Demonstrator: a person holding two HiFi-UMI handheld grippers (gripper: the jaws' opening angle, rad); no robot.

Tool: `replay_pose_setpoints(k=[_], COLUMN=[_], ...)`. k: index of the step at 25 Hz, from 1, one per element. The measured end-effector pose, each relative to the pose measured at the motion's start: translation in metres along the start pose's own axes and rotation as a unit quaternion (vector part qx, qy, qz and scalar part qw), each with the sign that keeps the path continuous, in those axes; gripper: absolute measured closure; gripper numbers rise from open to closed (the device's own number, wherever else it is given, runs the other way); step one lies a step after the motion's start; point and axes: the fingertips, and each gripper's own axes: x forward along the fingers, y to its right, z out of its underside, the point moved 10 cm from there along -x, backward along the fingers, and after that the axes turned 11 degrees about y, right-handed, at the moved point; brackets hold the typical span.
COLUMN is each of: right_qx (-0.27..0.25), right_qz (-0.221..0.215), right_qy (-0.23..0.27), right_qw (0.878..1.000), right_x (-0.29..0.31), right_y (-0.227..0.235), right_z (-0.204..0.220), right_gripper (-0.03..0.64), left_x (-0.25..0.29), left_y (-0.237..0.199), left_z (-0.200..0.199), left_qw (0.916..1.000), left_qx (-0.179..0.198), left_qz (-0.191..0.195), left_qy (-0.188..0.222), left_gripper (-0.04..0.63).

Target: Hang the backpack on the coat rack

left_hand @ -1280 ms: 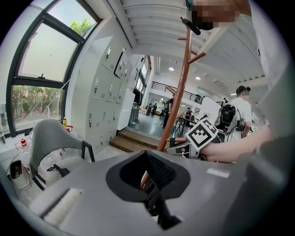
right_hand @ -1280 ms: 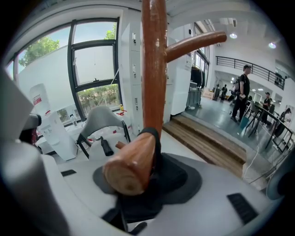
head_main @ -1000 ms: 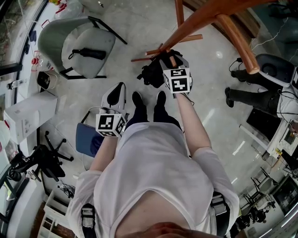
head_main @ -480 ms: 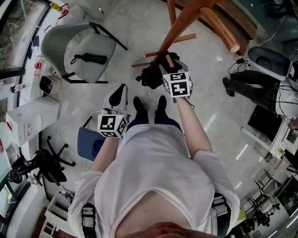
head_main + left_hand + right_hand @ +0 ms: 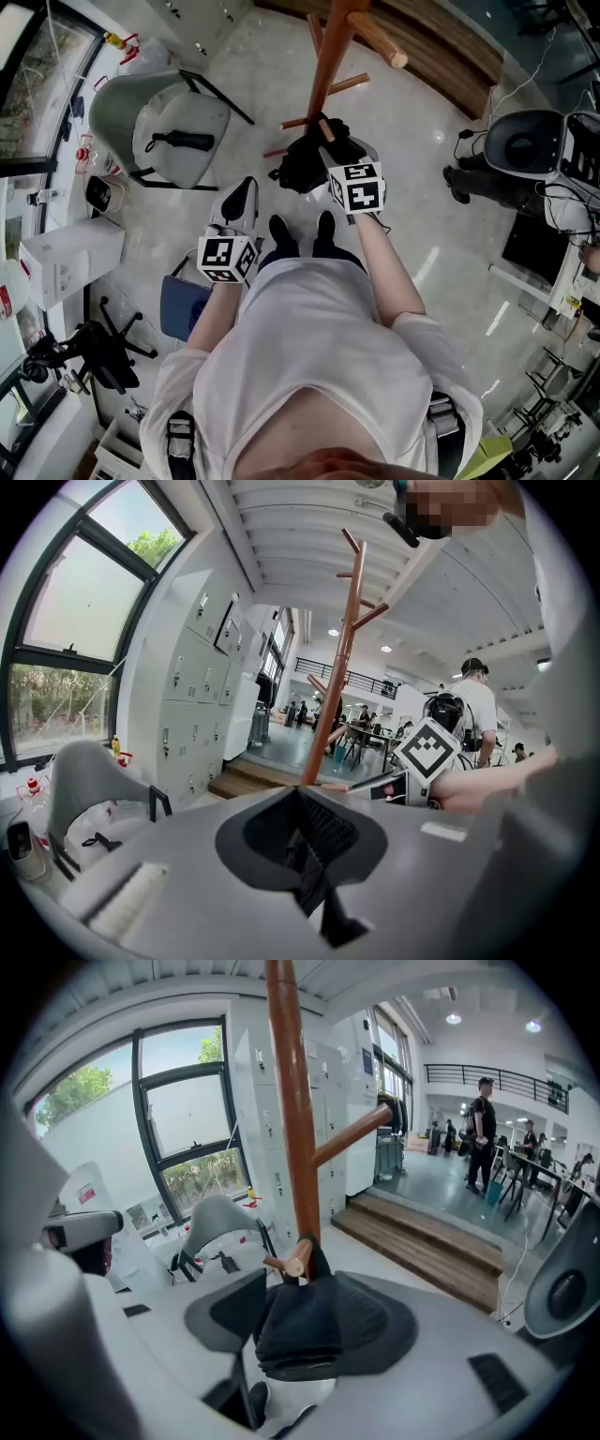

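The black backpack (image 5: 300,1330) hangs at the brown coat rack (image 5: 286,1101), its strap looped over a short lower peg (image 5: 292,1262). My right gripper (image 5: 302,1321) is shut on the backpack's top, which fills the space between its jaws. From the head view, the backpack (image 5: 302,161) sits against the rack's pole (image 5: 328,56), with the right gripper (image 5: 330,155) on it. My left gripper (image 5: 242,189) is held lower left, away from the rack, and grips nothing. In the left gripper view, the left gripper (image 5: 305,841) is shut with its pads together.
A grey chair (image 5: 173,112) with a black umbrella on it stands at the left. A white box (image 5: 70,262) and a black chair base (image 5: 94,352) lie farther left. A wooden step (image 5: 441,47) runs behind the rack. A seated person's legs (image 5: 487,183) are at the right.
The head view has shifted, so the rack's upper pegs have slid out of view. My right gripper stays on the backpack at the peg. The left gripper has hardly moved.
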Motion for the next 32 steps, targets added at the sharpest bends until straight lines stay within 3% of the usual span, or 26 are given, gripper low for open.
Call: replay_pose_setpoints(k=[8,12,16,20,25,28,32], right_qx=[0.004,-0.004,-0.029,-0.038,-0.034,-0.030,-0.034], right_qz=[0.005,0.014,0.030,0.043,0.065,0.073,0.080], right_qy=[0.074,0.136,0.212,0.264,0.295,0.293,0.290], right_qw=[0.997,0.991,0.976,0.963,0.953,0.953,0.953], right_x=[-0.054,-0.081,-0.108,-0.130,-0.155,-0.160,-0.162], right_y=[0.002,0.004,0.006,0.012,0.019,0.022,0.027], right_z=[-0.027,-0.043,-0.054,-0.061,-0.069,-0.066,-0.064], right_gripper=[0.405,0.479,0.602,0.607,0.607,0.607,0.607], left_x=[0.002,0.006,0.011,0.017,0.017,0.017,0.023], left_y=[0.013,0.014,0.021,0.026,0.030,0.034,0.037], left_z=[-0.027,-0.048,-0.071,-0.088,-0.105,-0.114,-0.118], left_qw=[0.9986,0.9968,0.9940,0.9900,0.9864,0.9828,0.9816], left_qx=[0.038,0.052,0.071,0.091,0.107,0.125,0.122], left_qz=[0.010,0.009,0.017,0.022,0.021,0.025,0.026], left_qy=[0.035,0.060,0.082,0.106,0.123,0.133,0.145], left_gripper=[0.584,0.584,0.584,0.584,0.584,0.584,0.584])
